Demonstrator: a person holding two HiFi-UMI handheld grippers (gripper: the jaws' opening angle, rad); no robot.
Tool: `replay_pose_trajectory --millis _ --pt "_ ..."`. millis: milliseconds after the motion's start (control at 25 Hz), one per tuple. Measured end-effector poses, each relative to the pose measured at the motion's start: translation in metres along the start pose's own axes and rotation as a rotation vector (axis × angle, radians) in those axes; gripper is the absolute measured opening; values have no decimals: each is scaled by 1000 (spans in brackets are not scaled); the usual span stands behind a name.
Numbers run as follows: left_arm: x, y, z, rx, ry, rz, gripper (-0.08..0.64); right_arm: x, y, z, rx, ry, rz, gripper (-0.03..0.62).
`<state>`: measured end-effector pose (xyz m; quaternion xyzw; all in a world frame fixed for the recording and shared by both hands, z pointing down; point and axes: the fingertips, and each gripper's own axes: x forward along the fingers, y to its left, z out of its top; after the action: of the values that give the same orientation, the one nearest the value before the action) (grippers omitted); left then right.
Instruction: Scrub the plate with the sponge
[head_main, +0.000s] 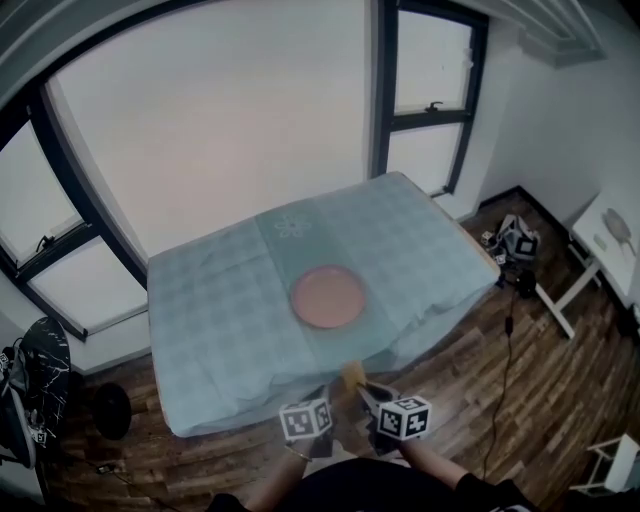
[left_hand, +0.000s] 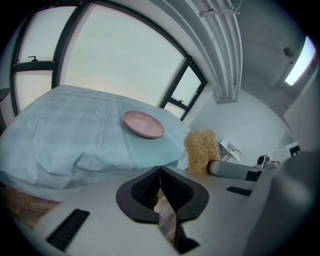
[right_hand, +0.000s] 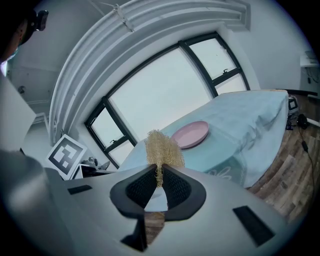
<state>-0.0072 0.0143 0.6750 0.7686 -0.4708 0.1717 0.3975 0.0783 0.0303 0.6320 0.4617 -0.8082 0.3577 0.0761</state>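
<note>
Two grippers hang side by side in front of the person, short of the near edge of the surface, each carrying one cube with square markers: the left one's cube (head_main: 305, 420) and the right one's cube (head_main: 405, 418) sit close together, almost level.

One sponge (right_hand: 162, 149), a straw-coloured, fibrous tuft, is in play. The right gripper (right_hand: 159, 170) has its fingers clamped on the sponge's lower end, so most of the tuft sticks out above the fingertips. From overhead it shows as a small yellow patch just ahead of the two cubes, over the wooden floor (head_main: 480, 370) and off the cloth.

The left gripper (left_hand: 159, 169) carries nothing: its dark ribbed fingers are pressed together, tips meeting in a thin seam. Its own view takes in the sponge off to its right side, at the end of the other gripper.

One plate (head_main: 328, 297), round and pink, lies flat near the middle of the surface (head_main: 220, 300), which is draped in a single pale blue-green checked cloth that falls over the edges. The plate is well apart from the sponge and from both grippers; neither touches it.

Beyond the surface is a wall of dark-framed windows (head_main: 430, 70).
</note>
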Motion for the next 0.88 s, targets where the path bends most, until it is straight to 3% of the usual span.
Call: replay_pose_trajectory --millis 320,880 --pt "6 31 25 9 3 -5 8 35 6 23 -12 -51 -29 35" --pt "18 69 64 -1 -5 16 8 79 17 48 -25 -46 -12 35"
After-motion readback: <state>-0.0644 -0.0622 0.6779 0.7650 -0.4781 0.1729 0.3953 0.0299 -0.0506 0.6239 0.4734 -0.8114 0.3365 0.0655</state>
